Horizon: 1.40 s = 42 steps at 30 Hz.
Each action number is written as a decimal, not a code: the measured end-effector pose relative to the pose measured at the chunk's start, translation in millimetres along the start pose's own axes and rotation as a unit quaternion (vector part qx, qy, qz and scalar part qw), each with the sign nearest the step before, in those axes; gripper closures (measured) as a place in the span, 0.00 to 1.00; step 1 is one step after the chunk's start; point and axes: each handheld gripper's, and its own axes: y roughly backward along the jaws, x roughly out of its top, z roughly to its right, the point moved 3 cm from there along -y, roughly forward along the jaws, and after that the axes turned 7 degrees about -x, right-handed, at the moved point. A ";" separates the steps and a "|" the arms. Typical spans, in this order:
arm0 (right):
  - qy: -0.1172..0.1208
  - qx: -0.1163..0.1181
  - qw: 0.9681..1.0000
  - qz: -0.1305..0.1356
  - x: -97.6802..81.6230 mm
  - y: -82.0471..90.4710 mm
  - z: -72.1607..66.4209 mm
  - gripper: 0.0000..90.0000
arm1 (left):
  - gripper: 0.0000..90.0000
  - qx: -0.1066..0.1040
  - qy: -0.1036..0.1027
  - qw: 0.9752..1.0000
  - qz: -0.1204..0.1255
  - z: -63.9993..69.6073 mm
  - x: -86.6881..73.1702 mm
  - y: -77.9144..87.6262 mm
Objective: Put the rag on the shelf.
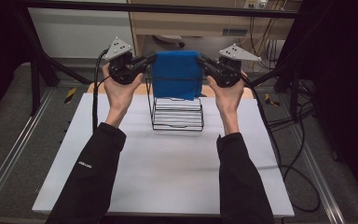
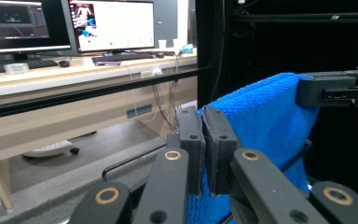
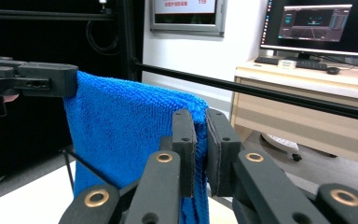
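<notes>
Blue towel (image 1: 176, 74) — pinched taut between left gripper (image 1: 151, 59), right gripper (image 1: 201, 60).

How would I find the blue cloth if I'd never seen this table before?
Start at the white table and look to its far middle, where a black wire rack stands. Just above the rack, the blue cloth hangs stretched between the left gripper and the right gripper, each pinching a top corner. It is the only bright, fuzzy thing there; everything nearby is black, grey or white.

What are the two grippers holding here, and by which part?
A blue cloth, pinched at its upper corners: left gripper on one, right gripper on the other, above the wire rack.
</notes>
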 end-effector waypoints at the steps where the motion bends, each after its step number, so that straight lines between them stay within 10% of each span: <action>1: -0.001 0.002 1.000 0.000 0.3 1.4 -0.6 0.93 | 0.96 -0.002 -0.001 1.000 -0.001 0.6 0.2 1.4; 42: 0.015 0.039 0.997 -0.057 -36.9 26.8 -10.5 0.91 | 0.95 -0.046 -0.023 0.995 -0.082 23.5 -31.7 18.6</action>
